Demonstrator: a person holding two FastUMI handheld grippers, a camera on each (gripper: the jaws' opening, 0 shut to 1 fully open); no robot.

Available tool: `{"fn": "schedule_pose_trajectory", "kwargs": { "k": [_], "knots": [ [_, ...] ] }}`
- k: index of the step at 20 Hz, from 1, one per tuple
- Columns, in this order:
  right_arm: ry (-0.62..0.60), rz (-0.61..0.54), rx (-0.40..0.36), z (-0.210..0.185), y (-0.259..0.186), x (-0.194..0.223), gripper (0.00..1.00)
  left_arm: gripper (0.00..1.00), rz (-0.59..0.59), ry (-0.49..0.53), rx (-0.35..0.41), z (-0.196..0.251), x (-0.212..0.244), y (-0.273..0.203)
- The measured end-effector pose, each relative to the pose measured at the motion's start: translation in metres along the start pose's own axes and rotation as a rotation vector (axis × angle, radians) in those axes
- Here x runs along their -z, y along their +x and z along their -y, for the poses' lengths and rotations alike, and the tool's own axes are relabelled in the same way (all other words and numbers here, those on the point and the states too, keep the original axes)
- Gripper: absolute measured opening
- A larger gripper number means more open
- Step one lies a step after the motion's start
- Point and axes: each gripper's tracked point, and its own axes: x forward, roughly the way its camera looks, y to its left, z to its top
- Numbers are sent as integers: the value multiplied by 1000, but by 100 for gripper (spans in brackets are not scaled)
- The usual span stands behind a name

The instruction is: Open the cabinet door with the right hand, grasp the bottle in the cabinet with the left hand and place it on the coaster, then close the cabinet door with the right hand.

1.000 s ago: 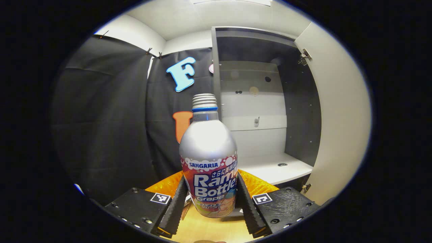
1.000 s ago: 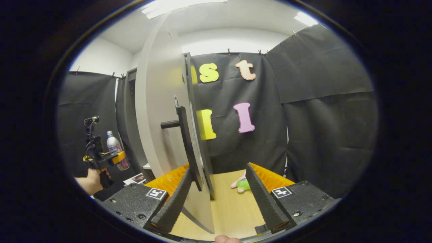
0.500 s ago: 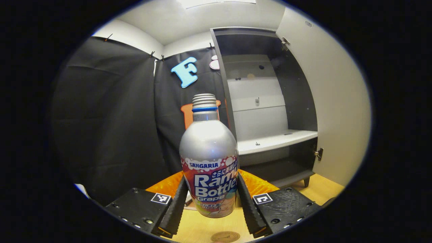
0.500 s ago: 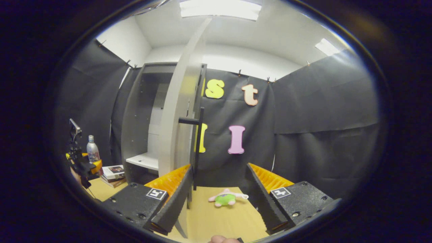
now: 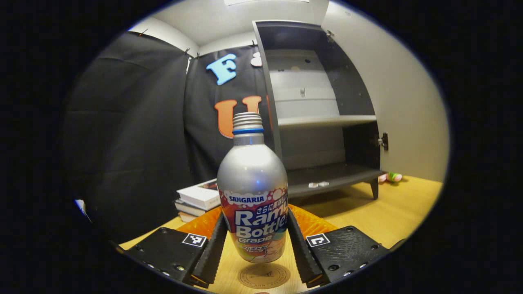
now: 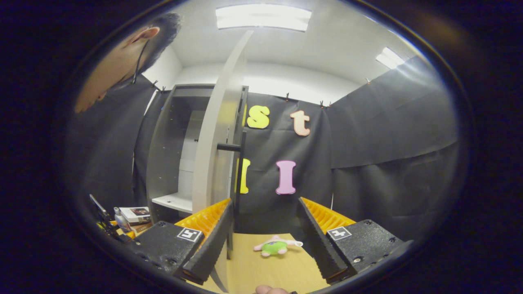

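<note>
L gripper (image 5: 256,249) fingers clamped on bottle (image 5: 252,196), hanging just above coaster (image 5: 264,276) (not down yet). R gripper (image 6: 267,239) fingers spread, empty, near cabinet door (image 6: 216,155). Risk: off-centre set-down, bottle tips.

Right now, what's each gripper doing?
Left gripper: shut on the bottle.
Right gripper: open, holding nothing.

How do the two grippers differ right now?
The left gripper is shut on the bottle, with a finger pressing on each side; the right gripper is open and holds nothing. The left one holds its bottle above the coaster; the right one faces the open cabinet door and a small plush toy. Both are over the wooden table.
</note>
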Motion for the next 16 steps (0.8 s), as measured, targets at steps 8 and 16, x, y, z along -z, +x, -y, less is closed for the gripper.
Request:
{"fn": "schedule_pose_trajectory", "kwargs": {
  "k": [8,16],
  "knots": [
    [-13,-27,4,1,-1,1,96,73,-102,-43,-61,-2,39,-8],
    [-37,-16,17,2,-1,0,92,80,-61,-28,-28,5,35,-4]
  ]
}}
